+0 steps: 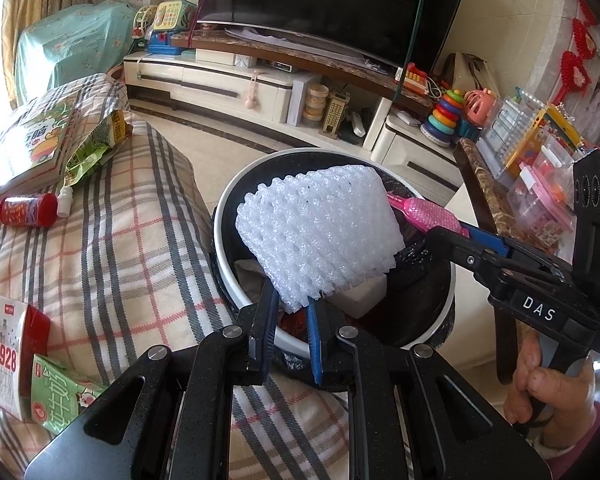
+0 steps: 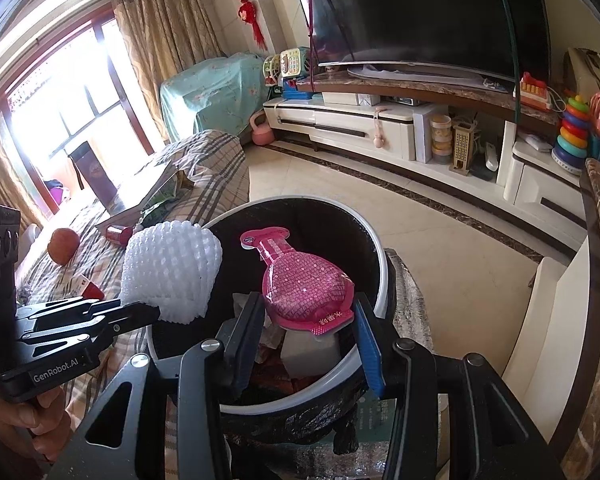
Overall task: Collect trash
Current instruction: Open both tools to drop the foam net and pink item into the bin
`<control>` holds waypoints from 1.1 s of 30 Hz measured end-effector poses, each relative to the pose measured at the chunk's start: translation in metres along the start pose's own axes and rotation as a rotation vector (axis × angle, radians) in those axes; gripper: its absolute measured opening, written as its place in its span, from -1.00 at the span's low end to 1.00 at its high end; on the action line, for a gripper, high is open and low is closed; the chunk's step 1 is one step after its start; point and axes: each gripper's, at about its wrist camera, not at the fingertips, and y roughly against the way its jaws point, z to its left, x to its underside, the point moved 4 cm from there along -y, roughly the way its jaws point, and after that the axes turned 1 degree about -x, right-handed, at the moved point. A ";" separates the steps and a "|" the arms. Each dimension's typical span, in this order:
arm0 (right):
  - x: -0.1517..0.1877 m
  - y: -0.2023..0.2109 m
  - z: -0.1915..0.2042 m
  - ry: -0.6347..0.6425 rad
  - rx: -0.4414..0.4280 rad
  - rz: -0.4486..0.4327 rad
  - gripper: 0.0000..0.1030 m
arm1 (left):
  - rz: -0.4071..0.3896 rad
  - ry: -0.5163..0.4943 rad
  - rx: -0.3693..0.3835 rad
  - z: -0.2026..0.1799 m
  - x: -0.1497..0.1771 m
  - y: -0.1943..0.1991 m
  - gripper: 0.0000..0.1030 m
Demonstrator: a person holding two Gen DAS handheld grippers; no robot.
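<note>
Left wrist view: your left hand-held gripper is clamped on the lower corner of a white foam fruit net, which fans up and away from the fingers and hangs directly above the open mouth of the black-lined trash bin. Your right hand-held gripper reaches in beside it, its jaws closed across the wide base of a pink pouch; the pouch's long axis runs straight out along the fingers, its narrow neck pointing toward the far rim of the bin. Both pieces sit over the opening rather than over the plaid-covered sofa, so the drop looks clear on either side. By the look of it, you need only let go: the net is nearer the sofa-side rim, the pouch nearer the middle. The net is light and broad and may catch on the rim, so release it well inside. Trash is already in the bin. Cartons, a red can and a green wrapper remain on the sofa, nearer your left hand, and look like the next pickups.
</note>
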 end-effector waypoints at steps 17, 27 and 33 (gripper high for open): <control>0.000 0.009 0.009 -0.031 -0.052 -0.024 0.56 | -0.042 0.064 -0.037 0.018 0.009 0.023 0.28; 0.016 0.022 0.055 -0.026 -0.156 -0.031 0.91 | -0.089 0.186 -0.074 0.064 0.048 0.068 0.38; 0.030 0.019 0.089 -0.012 -0.225 -0.018 0.91 | -0.118 0.258 -0.122 0.101 0.073 0.095 0.40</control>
